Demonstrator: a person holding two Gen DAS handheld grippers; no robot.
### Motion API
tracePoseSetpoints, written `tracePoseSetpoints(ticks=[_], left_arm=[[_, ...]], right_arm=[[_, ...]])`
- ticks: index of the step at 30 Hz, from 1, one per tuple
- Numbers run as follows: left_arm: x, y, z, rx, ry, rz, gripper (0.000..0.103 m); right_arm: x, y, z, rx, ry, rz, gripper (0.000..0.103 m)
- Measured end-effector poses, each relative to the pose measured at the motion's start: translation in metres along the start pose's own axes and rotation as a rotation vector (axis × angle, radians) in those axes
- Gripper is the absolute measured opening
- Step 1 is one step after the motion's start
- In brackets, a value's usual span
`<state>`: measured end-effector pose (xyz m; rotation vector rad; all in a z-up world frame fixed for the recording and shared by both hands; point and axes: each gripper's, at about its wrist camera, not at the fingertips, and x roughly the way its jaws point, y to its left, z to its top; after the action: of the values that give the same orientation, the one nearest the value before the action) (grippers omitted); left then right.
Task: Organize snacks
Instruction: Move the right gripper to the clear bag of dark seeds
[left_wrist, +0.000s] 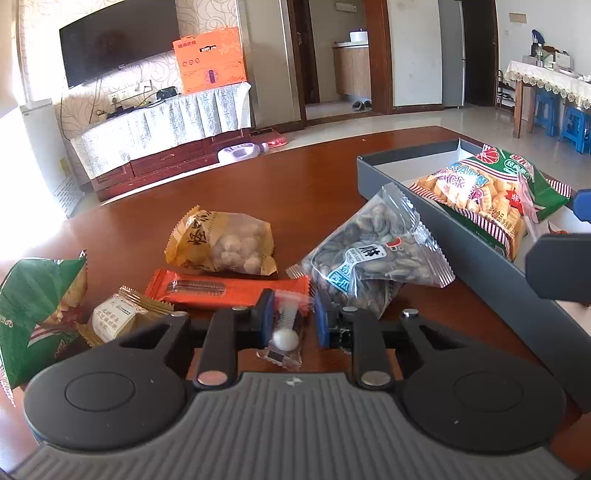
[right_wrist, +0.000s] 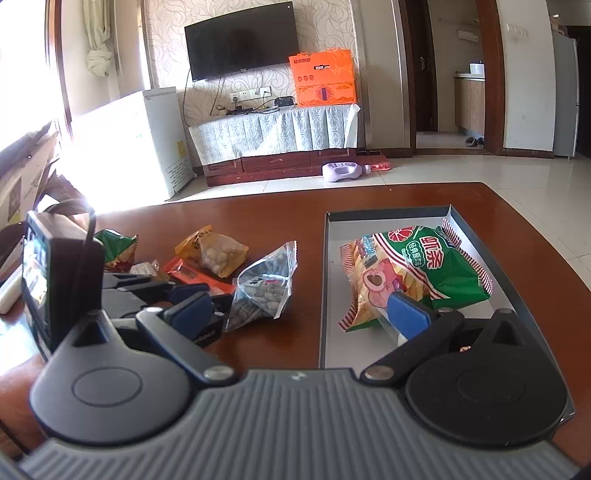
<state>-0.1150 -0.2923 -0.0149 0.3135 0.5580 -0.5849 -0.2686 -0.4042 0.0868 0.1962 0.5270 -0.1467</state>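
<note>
Left gripper low over brown table, jaws partly spread w/ a small clear-wrapped candy lying between the blue pads; pads look apart from wrapper, tho contact hard to judge from this angle. Just ahead of the pads: orange bar flat on table, yellow nut packet behind it, clear seed bag to the right, propped beside the grey tray wall. At far left, green snack bag and, next to it, small gold-edged pastry.

Right gripper spread wide, nothing between jaws; right blue pad over the tray, touching or just above near edge of prawn cracker bag, which lies inside tray. Left pad over table outside the tray, near the seed bag. Same loose group seen from right wrist view: nut packet, orange bar, green bag.

Background: wall TV, orange box on cloth-covered cabinet, purple bottle on floor.
</note>
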Motion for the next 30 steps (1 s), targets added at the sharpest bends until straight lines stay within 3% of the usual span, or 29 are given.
tracePoseSetpoints(ticks=[17,24,28,30], left_arm=[[-0.052,0.033,-0.029,-0.007,0.005,0.078,0.027],[-0.054,0.049,-0.044,-0.005,0.052,0.104,0.028],[-0.053,0.048,-0.042,-0.027,0.06,0.097,0.028],[-0.053,0.047,-0.041,-0.029,0.062,0.09,0.028]], right_arm=[[0.017,0.036,0.004,-0.056,-0.006,0.034,0.103],[0.058,0.056,-0.002,-0.086,0.113,0.034,0.103],[0.084,0.058,-0.011,-0.092,0.195,-0.022,0.103],[0.092,0.061,-0.011,-0.125,0.189,-0.063,0.103]])
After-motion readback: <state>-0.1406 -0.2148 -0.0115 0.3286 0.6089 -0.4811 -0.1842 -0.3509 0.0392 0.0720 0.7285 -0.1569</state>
